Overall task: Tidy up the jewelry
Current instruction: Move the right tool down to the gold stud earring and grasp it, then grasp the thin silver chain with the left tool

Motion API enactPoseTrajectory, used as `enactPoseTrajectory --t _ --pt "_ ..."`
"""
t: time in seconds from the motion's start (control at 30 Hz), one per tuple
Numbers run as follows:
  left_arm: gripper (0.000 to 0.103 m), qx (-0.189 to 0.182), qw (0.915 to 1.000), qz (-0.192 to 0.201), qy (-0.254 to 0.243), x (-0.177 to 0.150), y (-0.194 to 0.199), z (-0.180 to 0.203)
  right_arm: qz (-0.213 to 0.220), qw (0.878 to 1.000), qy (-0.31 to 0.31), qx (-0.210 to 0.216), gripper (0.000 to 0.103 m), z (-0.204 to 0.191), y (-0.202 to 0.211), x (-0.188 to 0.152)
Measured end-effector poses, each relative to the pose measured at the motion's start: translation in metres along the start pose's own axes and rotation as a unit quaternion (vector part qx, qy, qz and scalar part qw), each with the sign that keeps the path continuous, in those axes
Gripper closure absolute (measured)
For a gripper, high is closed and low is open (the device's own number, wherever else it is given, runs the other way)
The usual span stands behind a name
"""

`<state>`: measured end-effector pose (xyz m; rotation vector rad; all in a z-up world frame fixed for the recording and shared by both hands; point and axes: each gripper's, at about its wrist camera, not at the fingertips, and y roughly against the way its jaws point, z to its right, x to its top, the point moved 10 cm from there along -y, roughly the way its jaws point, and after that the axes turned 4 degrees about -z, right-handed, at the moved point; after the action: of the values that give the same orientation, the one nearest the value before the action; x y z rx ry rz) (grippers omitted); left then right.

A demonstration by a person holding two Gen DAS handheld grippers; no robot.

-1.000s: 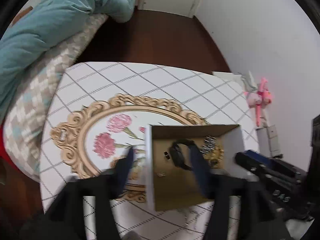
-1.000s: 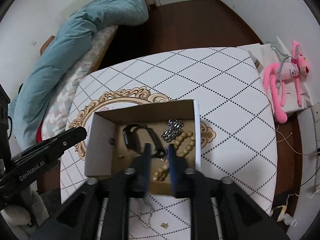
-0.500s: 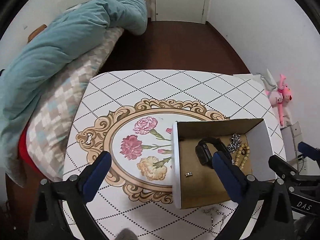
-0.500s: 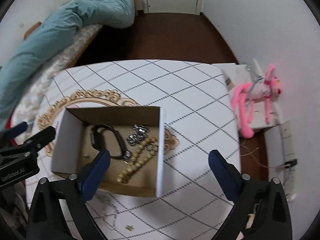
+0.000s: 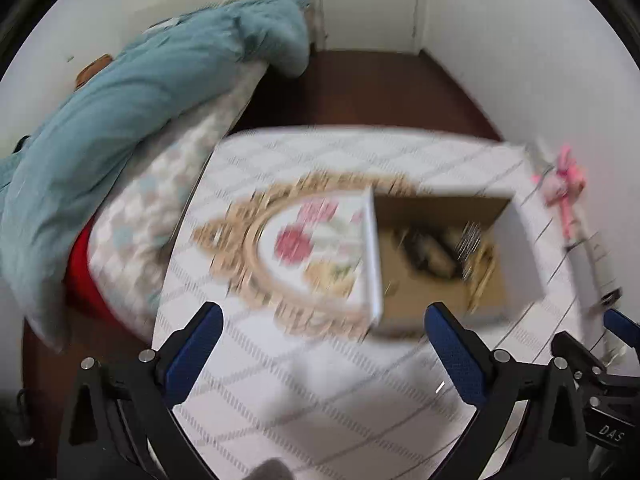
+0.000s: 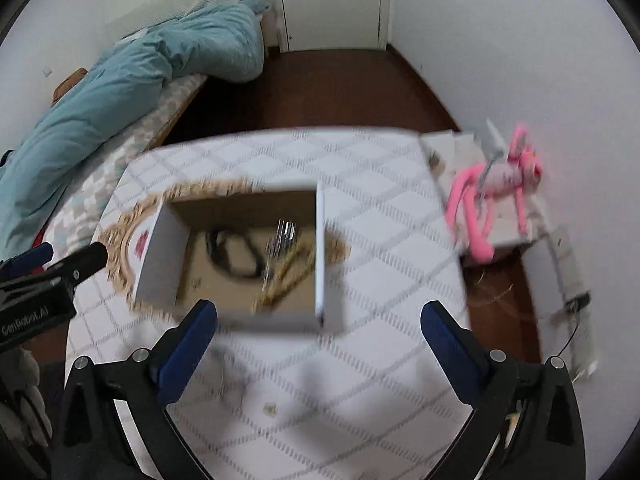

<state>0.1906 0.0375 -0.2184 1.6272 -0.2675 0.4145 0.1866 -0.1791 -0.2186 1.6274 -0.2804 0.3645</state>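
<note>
An open cardboard box (image 6: pixel 160 256) with white outer walls sits on the quilted white table (image 6: pixel 384 216). Inside lie a black watch (image 6: pixel 234 254), a silver chain (image 6: pixel 282 236) and a gold bead bracelet (image 6: pixel 288 276), all blurred. The box also shows in the left wrist view (image 5: pixel 520 252). A small gold piece (image 6: pixel 271 409) lies on the table in front of the box. My left gripper (image 5: pixel 324 354) is open and empty, above the table's near part. My right gripper (image 6: pixel 318 350) is open and empty, just short of the box.
A gold-framed flower picture (image 5: pixel 304 248) lies on the table left of the box. A bed with a teal duvet (image 5: pixel 120 120) stands to the left. A pink plush toy (image 6: pixel 492 200) lies beside the table at the right. Dark wood floor (image 6: pixel 340 88) lies beyond.
A second ago my right gripper was shut inside the box; it has opened wide. Both grippers have pulled back and up from the box. The jewelry stays inside.
</note>
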Motion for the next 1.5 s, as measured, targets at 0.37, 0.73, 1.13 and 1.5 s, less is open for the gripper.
enactPoseTrajectory --t 0.37,0.73,1.13,1.5 --pt "0.0 0.027 0.9961 -0.084 -0.009 -0.095 -0.061 -0.007 -0.059 0.998 -0.007 0.03 0.028 -0.019 -0.061 -0.089" --pt "0.0 0.028 0.995 -0.096 -0.001 -0.106 -0.071 -0.01 -0.043 0.999 0.023 -0.007 0.081 -0.028 -0.071 -0.094" --pt "0.0 0.017 0.9963 -0.085 0.0 -0.099 -0.059 -0.002 -0.023 0.999 -0.025 0.027 0.101 -0.009 -0.054 -0.088" --pt "0.001 -0.077 0.9912 -0.107 -0.017 -0.081 -0.067 0.08 -0.012 0.995 -0.094 0.033 0.101 0.041 -0.044 -0.077"
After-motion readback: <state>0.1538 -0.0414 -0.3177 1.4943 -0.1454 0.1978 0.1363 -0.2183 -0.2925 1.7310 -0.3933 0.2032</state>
